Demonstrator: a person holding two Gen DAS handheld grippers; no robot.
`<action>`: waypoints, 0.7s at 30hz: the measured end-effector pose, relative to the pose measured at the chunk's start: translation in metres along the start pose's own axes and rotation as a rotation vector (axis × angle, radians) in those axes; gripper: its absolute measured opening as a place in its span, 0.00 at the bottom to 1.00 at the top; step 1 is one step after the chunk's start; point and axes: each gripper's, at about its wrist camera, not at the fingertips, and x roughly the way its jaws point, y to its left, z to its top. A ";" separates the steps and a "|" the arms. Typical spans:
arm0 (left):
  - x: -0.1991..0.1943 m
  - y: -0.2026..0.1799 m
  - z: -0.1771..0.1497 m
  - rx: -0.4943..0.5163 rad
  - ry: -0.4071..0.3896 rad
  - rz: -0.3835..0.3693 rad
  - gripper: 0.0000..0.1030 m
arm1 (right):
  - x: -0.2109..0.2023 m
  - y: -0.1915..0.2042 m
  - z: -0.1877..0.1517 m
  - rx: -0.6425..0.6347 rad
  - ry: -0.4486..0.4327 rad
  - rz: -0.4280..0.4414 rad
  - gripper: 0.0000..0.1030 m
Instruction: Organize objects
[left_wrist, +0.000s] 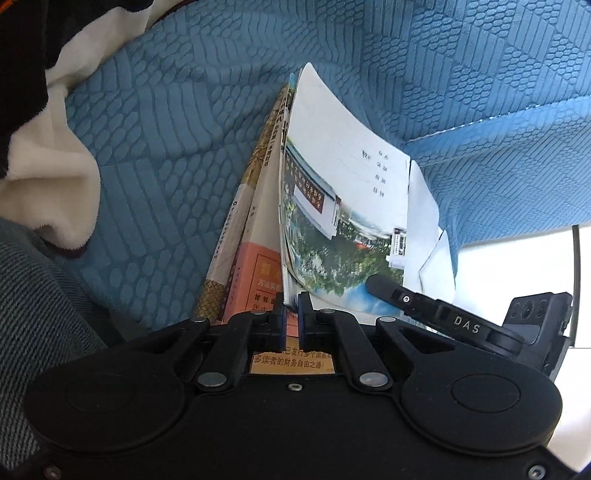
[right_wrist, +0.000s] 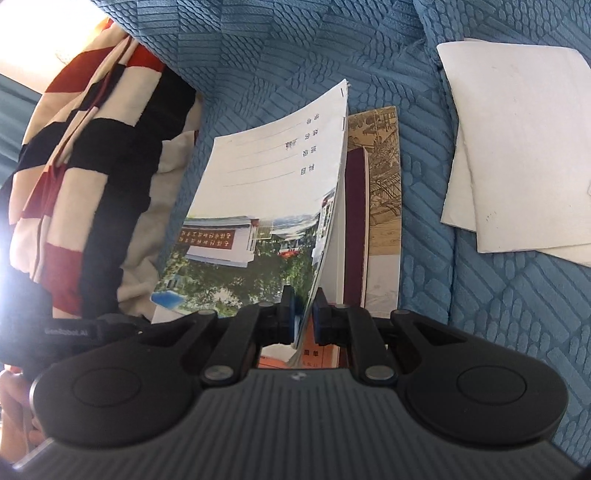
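Note:
A thin booklet (left_wrist: 343, 206) with a white cover and a photo of a building is lifted by its near edge, and its cover curves upward. My left gripper (left_wrist: 291, 306) is shut on that edge. My right gripper (right_wrist: 304, 306) is shut on the same booklet (right_wrist: 258, 192) further along the edge, and its black finger (left_wrist: 391, 291) shows at the right of the left wrist view. Under the booklet lie a book with an orange and cream cover (left_wrist: 258, 266), a maroon book (right_wrist: 354, 221) and a beige book with a line drawing (right_wrist: 384, 184), all on the blue textured sofa (left_wrist: 166, 166).
Two white paper sheets (right_wrist: 517, 147) lie on the sofa (right_wrist: 461, 295) to the right of the books. A red, black and white checked blanket (right_wrist: 92, 166) is bunched on the left, seen also as cream fleece (left_wrist: 55, 147). Grey-blue woven fabric (left_wrist: 37, 295) fills the lower left.

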 end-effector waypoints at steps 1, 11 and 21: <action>0.000 0.000 -0.001 -0.004 0.002 -0.002 0.06 | -0.001 0.000 0.000 0.001 -0.002 -0.003 0.13; -0.022 -0.011 -0.006 0.043 -0.018 0.035 0.41 | -0.017 0.000 -0.005 0.028 -0.017 -0.086 0.50; -0.027 -0.036 0.011 0.177 -0.132 0.122 0.38 | -0.020 0.025 -0.007 -0.078 -0.168 -0.161 0.37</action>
